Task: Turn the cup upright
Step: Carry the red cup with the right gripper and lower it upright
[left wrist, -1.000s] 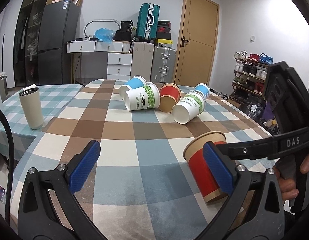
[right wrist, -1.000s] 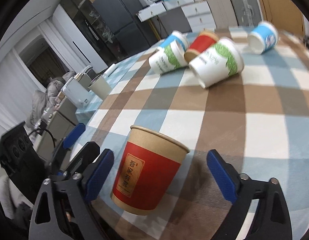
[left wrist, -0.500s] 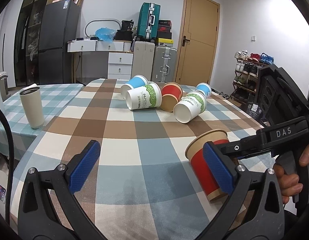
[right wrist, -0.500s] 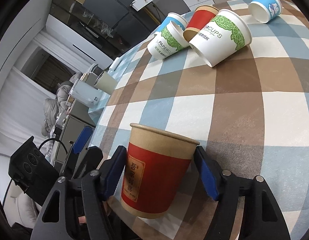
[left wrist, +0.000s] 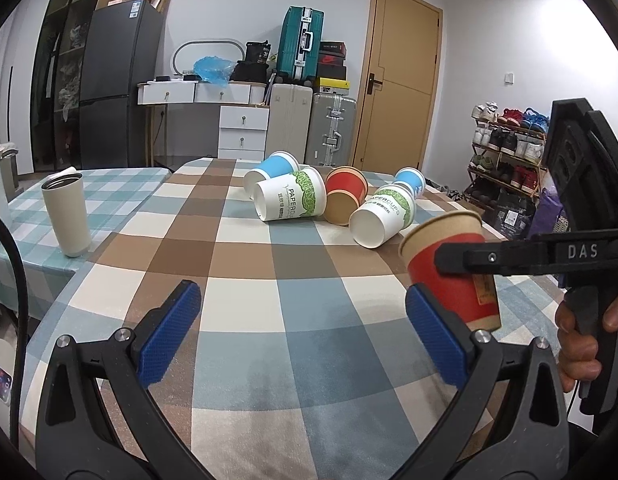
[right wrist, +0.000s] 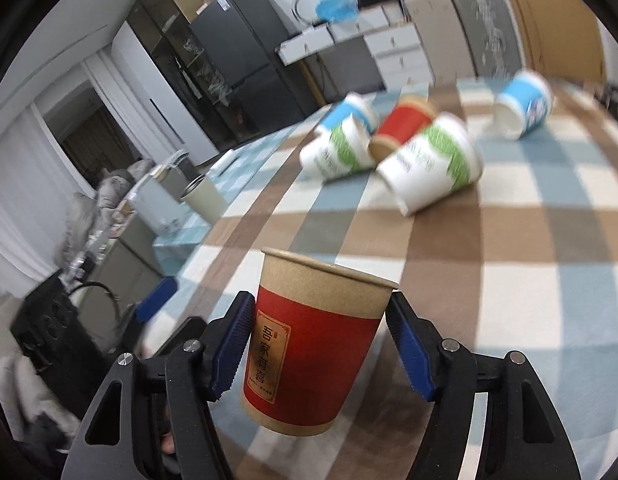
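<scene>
A red and kraft paper cup point(right wrist: 313, 344) sits mouth up between the blue pads of my right gripper point(right wrist: 321, 348), which is shut on it and holds it above the checked tablecloth point(right wrist: 529, 280). In the left wrist view the same cup point(left wrist: 449, 268) hangs at the right, gripped by the right gripper's black finger point(left wrist: 509, 258). My left gripper point(left wrist: 305, 332) is open and empty, low over the table's near part. Several cups lie on their sides farther back: white-green point(left wrist: 293, 200), red point(left wrist: 345, 196), white-green point(left wrist: 385, 216), blue point(left wrist: 275, 168), blue point(left wrist: 411, 180).
A cream steel tumbler point(left wrist: 67, 216) stands upright on the adjoining checked table at the left. The table's right edge point(left wrist: 521, 288) is near the held cup. A shoe rack point(left wrist: 505, 152), suitcases and a fridge stand beyond the table.
My right gripper closed on the red cup, then lifted it off the table, upright. The left gripper has stayed open and still.
</scene>
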{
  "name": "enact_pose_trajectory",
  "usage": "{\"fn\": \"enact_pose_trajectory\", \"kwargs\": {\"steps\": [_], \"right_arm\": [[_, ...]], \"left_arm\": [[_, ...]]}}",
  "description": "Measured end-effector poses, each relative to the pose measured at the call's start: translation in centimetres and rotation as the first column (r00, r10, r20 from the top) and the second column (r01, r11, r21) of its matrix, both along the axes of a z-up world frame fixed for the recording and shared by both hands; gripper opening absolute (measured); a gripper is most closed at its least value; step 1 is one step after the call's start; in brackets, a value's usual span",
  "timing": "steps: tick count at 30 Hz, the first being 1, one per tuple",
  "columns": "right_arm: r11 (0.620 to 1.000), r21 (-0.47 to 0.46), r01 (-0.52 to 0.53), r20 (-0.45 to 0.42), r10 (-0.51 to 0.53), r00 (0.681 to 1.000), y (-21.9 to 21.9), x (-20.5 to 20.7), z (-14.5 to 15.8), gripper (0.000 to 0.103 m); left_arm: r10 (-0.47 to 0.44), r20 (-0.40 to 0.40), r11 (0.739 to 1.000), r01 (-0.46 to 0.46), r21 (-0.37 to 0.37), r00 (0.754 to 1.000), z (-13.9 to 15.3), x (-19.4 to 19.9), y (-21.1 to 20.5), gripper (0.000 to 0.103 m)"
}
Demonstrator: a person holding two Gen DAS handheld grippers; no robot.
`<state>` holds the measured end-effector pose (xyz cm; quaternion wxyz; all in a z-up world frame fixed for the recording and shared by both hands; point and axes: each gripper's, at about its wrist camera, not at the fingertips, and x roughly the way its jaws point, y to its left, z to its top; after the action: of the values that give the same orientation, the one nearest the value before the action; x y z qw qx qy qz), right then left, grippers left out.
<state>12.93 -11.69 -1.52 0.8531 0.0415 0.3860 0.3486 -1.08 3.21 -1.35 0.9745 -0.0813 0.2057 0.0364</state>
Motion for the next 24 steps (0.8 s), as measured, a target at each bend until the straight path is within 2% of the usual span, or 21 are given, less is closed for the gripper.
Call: {"fn": "enact_pose_trajectory", "kwargs": {"steps": [3,11,18,24], "right_arm": [[0.998,-0.056,0.021,0.081,-0.016,0.997,0.7,-0.3,0.2,0.069],[0.991,-0.123,0.059,0.175,-0.037,0.984,2.1,0.3,0.0,0.069],[0.984,-0.149,0.096,0.211,-0.063,0.976,3.2,1.0,-0.1,0.069],[0.982,-0.165,0.091,0.209,-0.055,0.976,3.2,1.0,-0.7,0.068]], "left_arm": [[0.001,-0.003,1.000,-0.001,-0.004,1.000,0.0,0.1,0.0,0.102],[0.001,-0.003,1.000,-0.001,-0.001,1.000,-0.1,0.1,0.1,0.102],[0.000,-0.002,1.000,0.000,-0.001,1.000,-0.1,0.1,0.0,0.102],[0.001,-0.002,1.000,-0.001,0.001,1.000,-0.2,0.2,0.1,0.102]]}}
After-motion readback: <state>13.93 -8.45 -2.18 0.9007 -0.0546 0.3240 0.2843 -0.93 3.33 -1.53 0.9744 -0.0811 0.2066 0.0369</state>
